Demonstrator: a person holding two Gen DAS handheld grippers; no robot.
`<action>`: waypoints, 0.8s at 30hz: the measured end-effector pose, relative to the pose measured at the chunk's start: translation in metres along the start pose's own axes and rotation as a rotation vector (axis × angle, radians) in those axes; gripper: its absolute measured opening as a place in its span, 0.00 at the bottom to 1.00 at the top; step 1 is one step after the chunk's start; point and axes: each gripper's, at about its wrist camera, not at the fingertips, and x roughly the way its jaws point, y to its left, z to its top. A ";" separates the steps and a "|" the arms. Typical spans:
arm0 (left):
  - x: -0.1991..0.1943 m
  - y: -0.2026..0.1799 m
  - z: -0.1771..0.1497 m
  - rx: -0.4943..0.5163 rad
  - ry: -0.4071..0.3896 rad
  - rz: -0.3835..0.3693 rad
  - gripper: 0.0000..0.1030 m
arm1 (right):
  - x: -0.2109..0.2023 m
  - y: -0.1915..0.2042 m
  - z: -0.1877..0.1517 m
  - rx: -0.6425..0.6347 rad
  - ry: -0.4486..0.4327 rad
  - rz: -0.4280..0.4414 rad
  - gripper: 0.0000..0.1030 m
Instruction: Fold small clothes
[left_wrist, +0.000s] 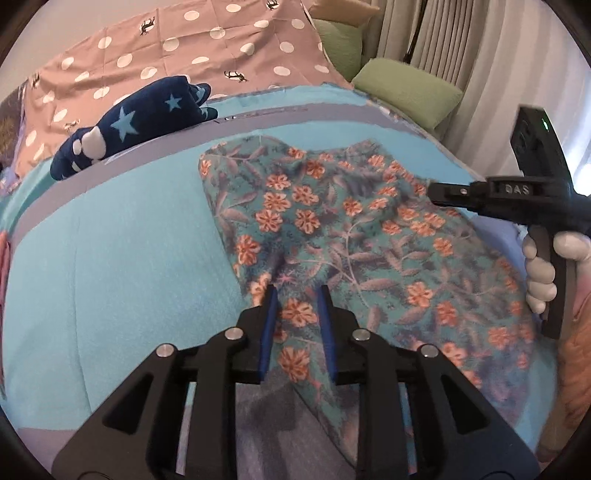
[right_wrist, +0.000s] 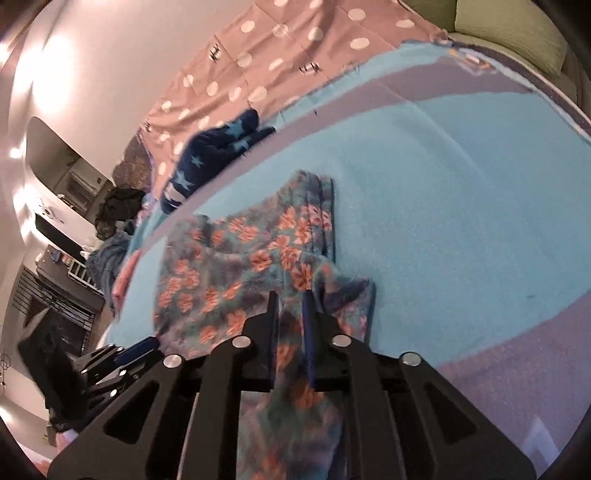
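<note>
A small teal garment with orange flowers (left_wrist: 351, 229) lies on the turquoise blanket (left_wrist: 122, 240). My left gripper (left_wrist: 297, 291) is shut on its near edge, the cloth bunched between the blue pads. My right gripper (right_wrist: 290, 297) is shut on another edge of the same floral garment (right_wrist: 236, 266), lifting a fold. The right gripper also shows in the left wrist view (left_wrist: 434, 192), at the garment's right side, held by a gloved hand. The left gripper shows at the lower left of the right wrist view (right_wrist: 142, 345).
A folded navy garment with light-blue stars (left_wrist: 125, 125) lies at the blanket's far edge, also in the right wrist view (right_wrist: 210, 155). A mauve polka-dot sheet (left_wrist: 192, 48) lies behind. Green cushions (left_wrist: 410, 88) and curtains stand at the far right.
</note>
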 end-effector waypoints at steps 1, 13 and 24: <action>-0.007 0.005 0.000 -0.024 -0.008 -0.024 0.50 | -0.010 0.000 -0.001 -0.017 -0.010 -0.021 0.36; 0.010 0.054 -0.003 -0.254 0.062 -0.270 0.68 | -0.025 -0.034 -0.039 0.067 0.208 0.169 0.55; 0.054 0.057 0.028 -0.284 0.077 -0.339 0.66 | 0.027 -0.022 0.006 0.036 0.201 0.226 0.51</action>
